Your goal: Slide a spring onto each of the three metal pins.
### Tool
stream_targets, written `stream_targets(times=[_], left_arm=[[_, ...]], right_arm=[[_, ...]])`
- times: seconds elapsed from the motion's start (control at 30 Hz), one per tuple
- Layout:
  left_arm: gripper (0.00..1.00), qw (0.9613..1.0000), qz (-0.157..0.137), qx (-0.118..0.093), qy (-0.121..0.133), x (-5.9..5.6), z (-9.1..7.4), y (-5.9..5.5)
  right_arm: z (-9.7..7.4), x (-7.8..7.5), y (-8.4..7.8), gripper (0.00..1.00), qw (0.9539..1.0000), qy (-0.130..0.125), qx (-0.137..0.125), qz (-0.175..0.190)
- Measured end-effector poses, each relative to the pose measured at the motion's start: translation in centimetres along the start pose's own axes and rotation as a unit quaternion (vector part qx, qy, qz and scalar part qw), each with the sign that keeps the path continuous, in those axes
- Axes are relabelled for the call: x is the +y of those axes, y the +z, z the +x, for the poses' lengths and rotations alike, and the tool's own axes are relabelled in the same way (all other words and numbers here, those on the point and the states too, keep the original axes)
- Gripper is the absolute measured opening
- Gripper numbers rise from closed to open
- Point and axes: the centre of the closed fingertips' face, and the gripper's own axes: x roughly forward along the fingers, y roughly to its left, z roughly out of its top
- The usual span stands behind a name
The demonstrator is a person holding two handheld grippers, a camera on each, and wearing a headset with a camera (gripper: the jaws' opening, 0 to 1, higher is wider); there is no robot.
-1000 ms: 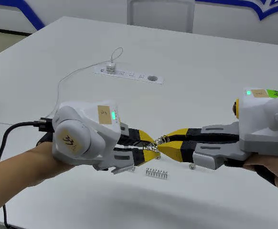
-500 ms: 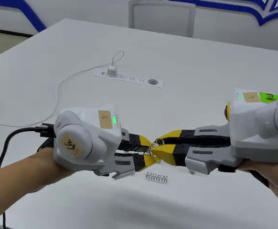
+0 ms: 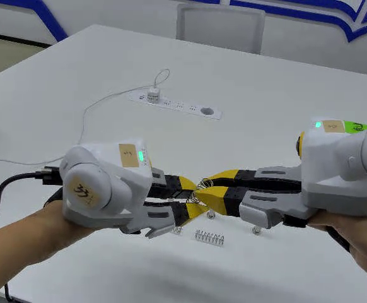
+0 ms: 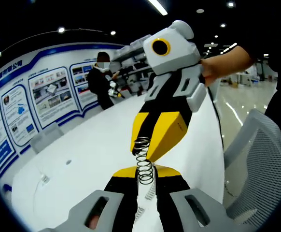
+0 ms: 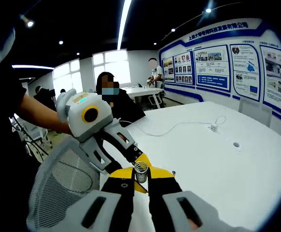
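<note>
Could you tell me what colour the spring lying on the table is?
The spring is silver; the head view shows it best.

We find no gap between the left gripper (image 3: 192, 201) and the right gripper (image 3: 202, 189): they meet tip to tip, bridged by a coiled steel spring (image 4: 143, 162). Just beneath lie a loose steel spring (image 3: 209, 237) and small metal pins (image 3: 256, 230). Beyond, the white tabletop (image 3: 265, 107) lies open up to a flat white power strip (image 3: 177, 105).
</note>
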Motion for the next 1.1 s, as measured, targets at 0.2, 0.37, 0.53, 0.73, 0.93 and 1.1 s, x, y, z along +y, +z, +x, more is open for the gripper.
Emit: stream_targets(times=[0.2,0.37,0.53,0.73,0.93,1.1], left_arm=[[0.18,0.9995,-0.026,0.003,0.015,0.6,-0.5,-0.8],[0.31,0.9986,-0.052,0.007,0.010,0.6,-0.9,-1.6],[0.43,0.9982,-0.058,0.010,0.012,0.6,-1.4,-2.5],[0.56,0.9948,-0.094,0.016,0.035,1.4,-1.9,-3.5],[0.67,0.9927,-0.106,0.023,0.052,2.0,-2.3,-4.6],[0.74,0.9913,-0.117,0.024,0.056,2.2,-2.9,-5.4]], right_arm=[[-0.5,-0.6,0.8,0.10,0.9997,-0.012,-0.014,0.015],[-1.3,-2.1,1.0,0.10,0.9989,-0.033,-0.021,0.026],[-2.7,-3.9,0.3,0.10,0.9975,-0.061,-0.018,0.030],[-4.6,-6.6,-1.5,0.10,0.9928,-0.109,-0.012,0.048],[-6.3,-8.6,-3.1,0.10,0.9870,-0.149,-0.003,0.062],[-7.1,-9.8,-5.2,0.10,0.9825,-0.177,0.029,0.048]])
